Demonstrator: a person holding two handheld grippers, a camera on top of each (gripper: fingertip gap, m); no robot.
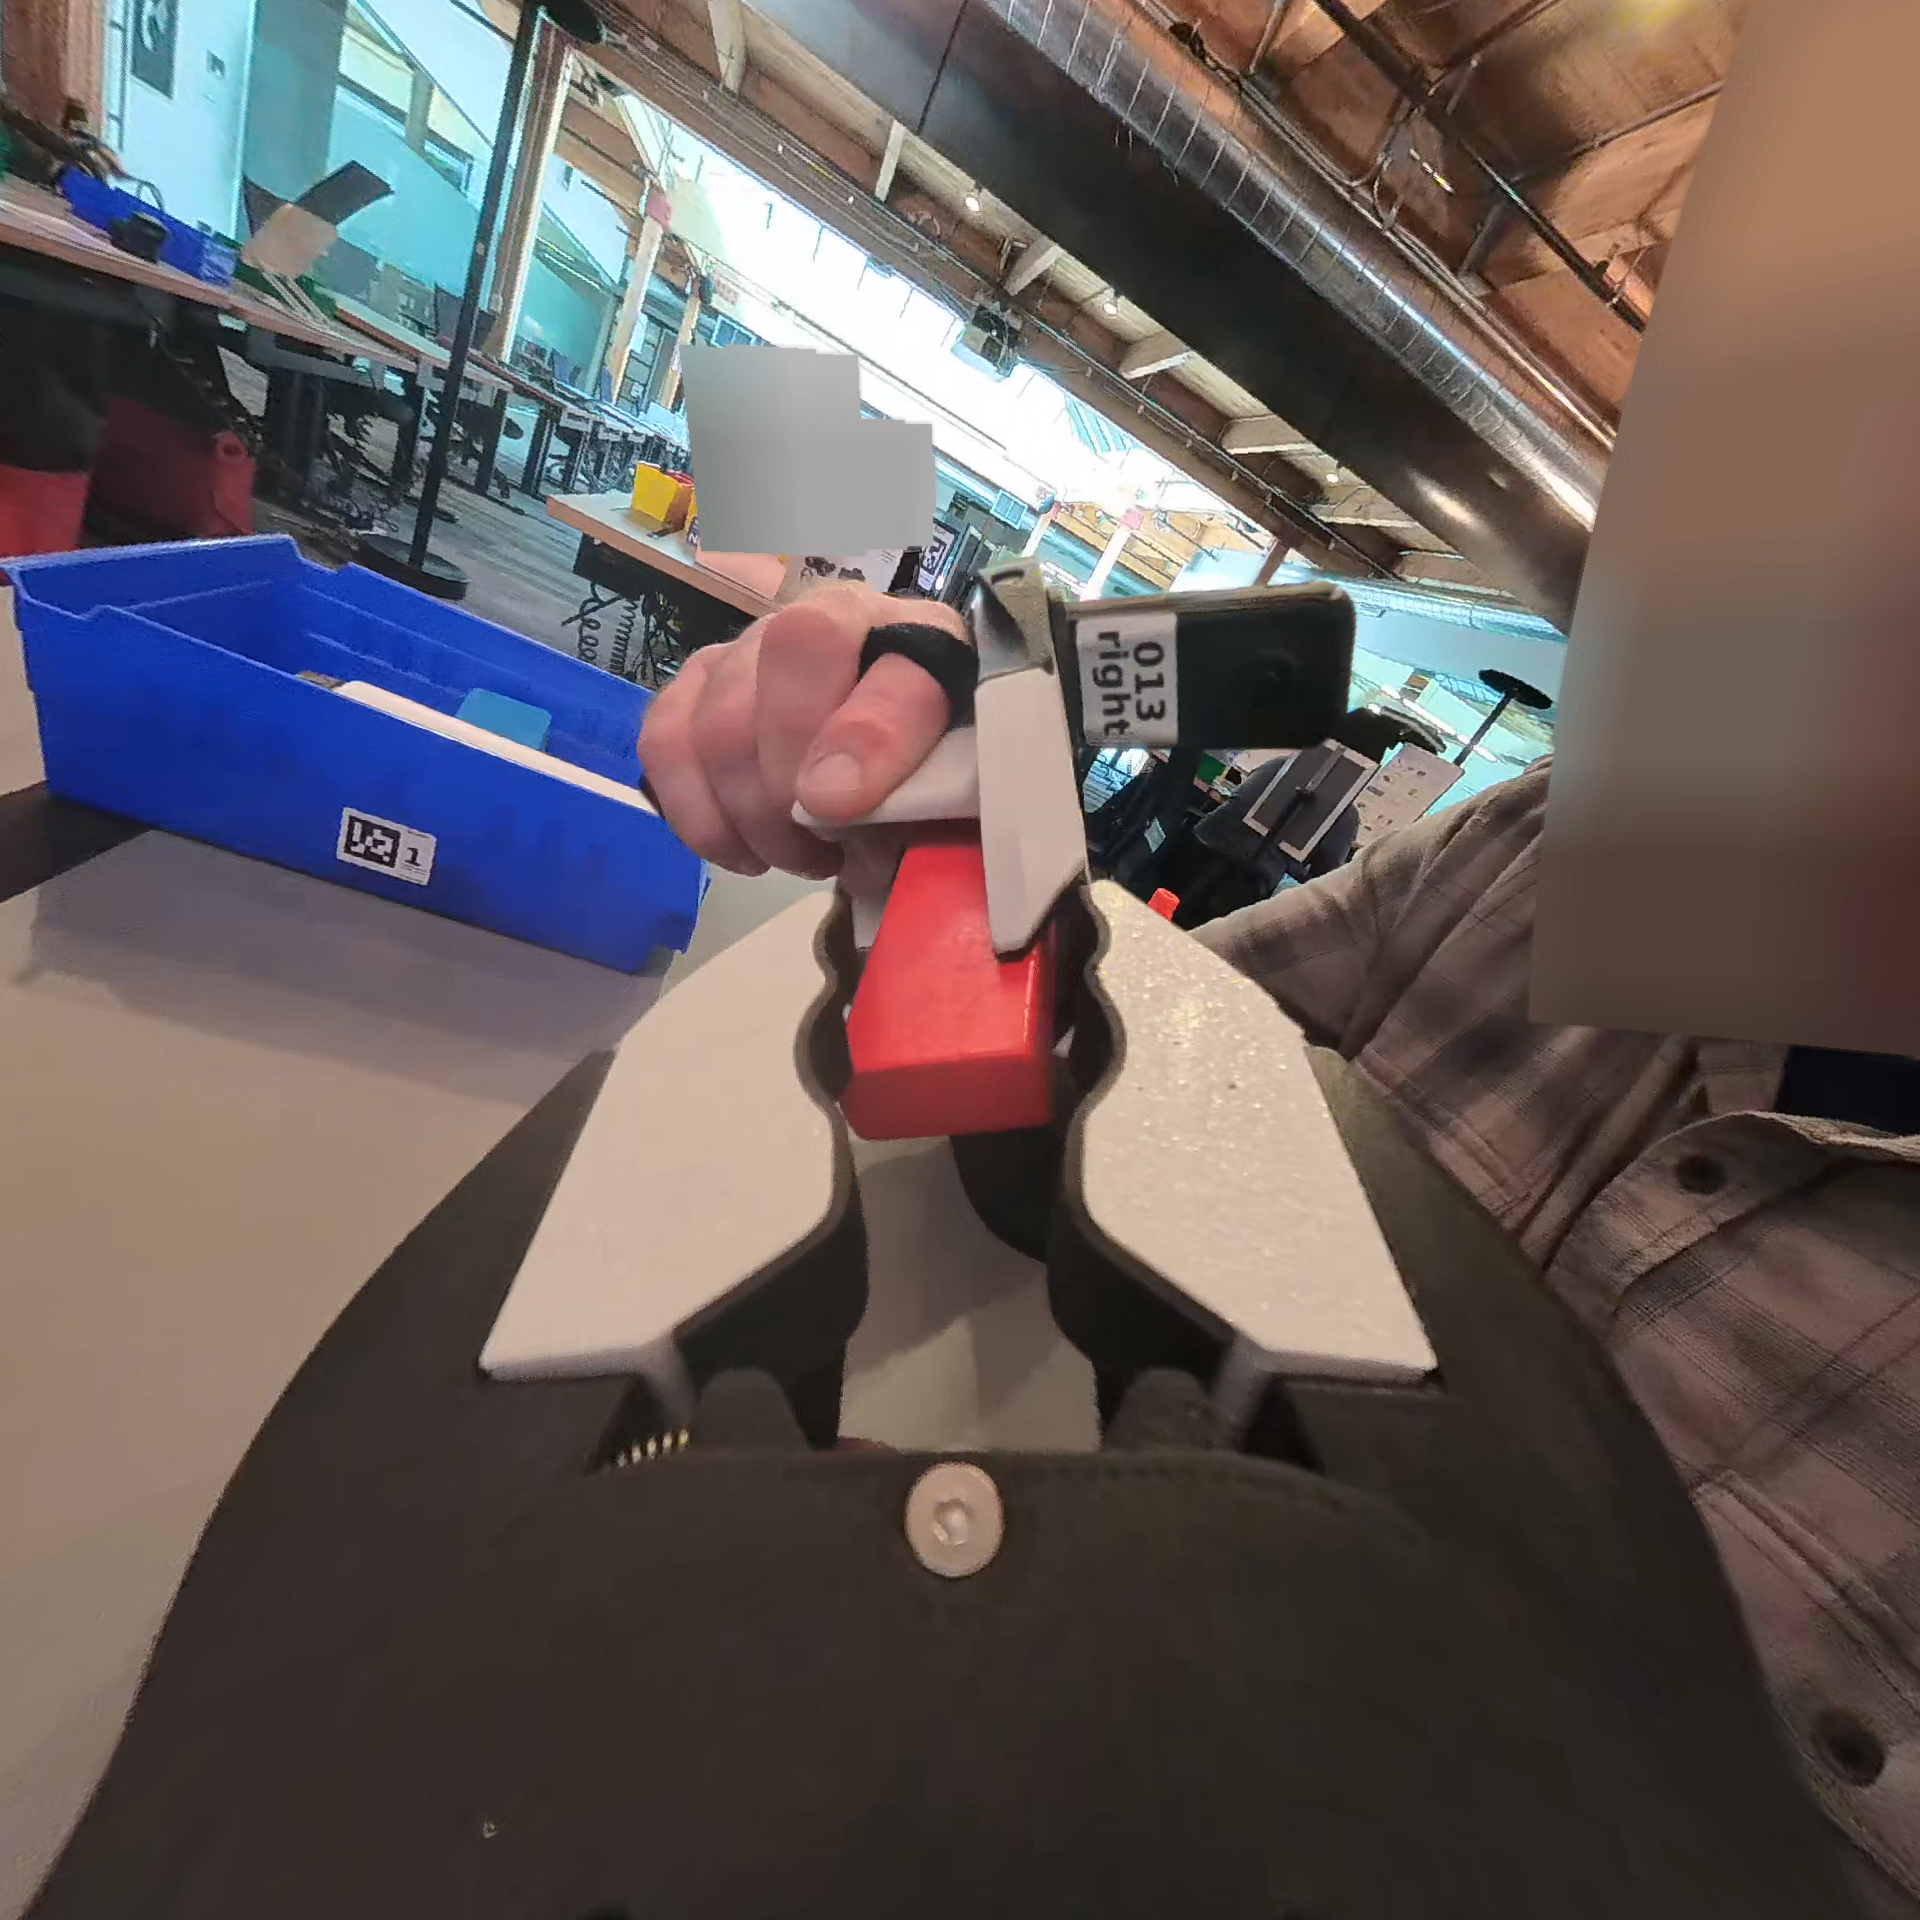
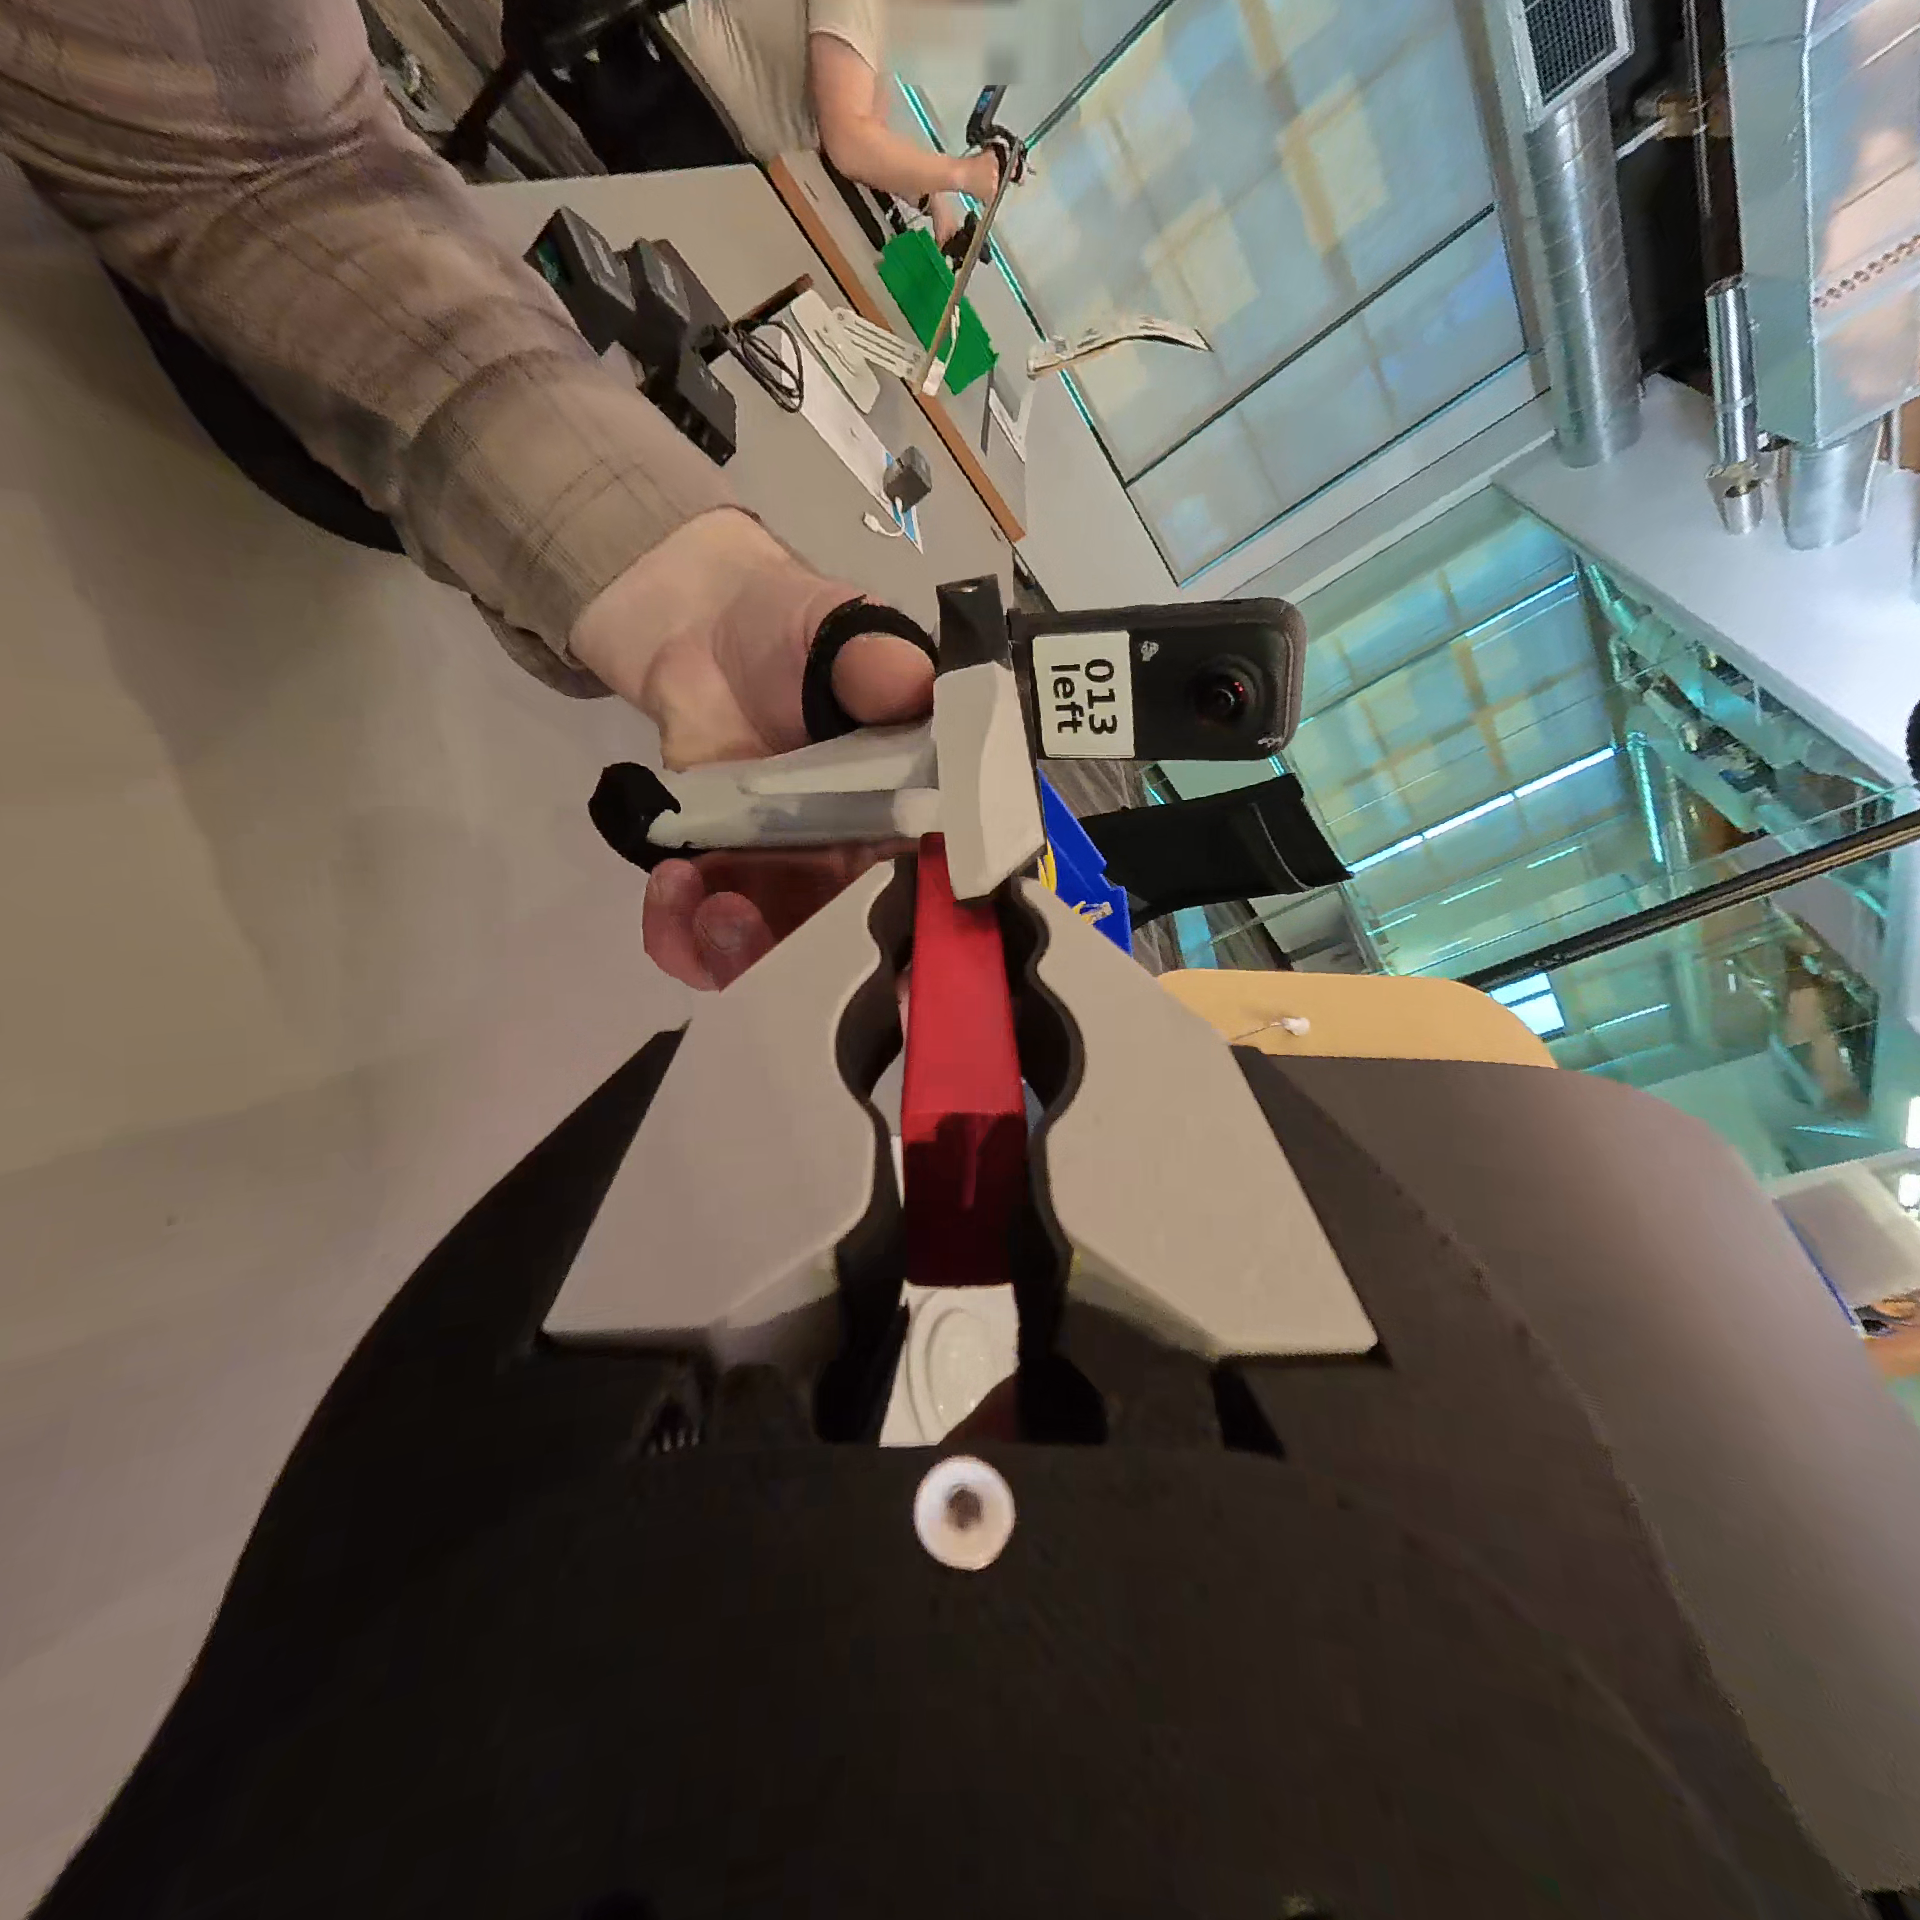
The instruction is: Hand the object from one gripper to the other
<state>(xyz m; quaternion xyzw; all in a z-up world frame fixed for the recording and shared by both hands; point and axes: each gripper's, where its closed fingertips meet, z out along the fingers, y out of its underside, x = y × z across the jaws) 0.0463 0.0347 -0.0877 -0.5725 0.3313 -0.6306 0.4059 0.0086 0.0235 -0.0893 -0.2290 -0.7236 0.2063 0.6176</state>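
Both the left gripper (image 1: pixel 951 997) and right gripper (image 2: pixel 961 997) pinch the red block (image 1: pixel 940 1023); it looks rigid, light, smooth-sided, best gripped on its flat faces.

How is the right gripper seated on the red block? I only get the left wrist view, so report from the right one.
Observer: The right gripper has both fingers pressed against the broad faces of the red block.
Operator: Give me the depth.
Observer: The block reaches well back between those fingers, with its near end deep inside the jaw.
Operator: Now the left gripper from that side.
Observer: The left gripper clamps the block's far end, with the hand that holds it just behind.
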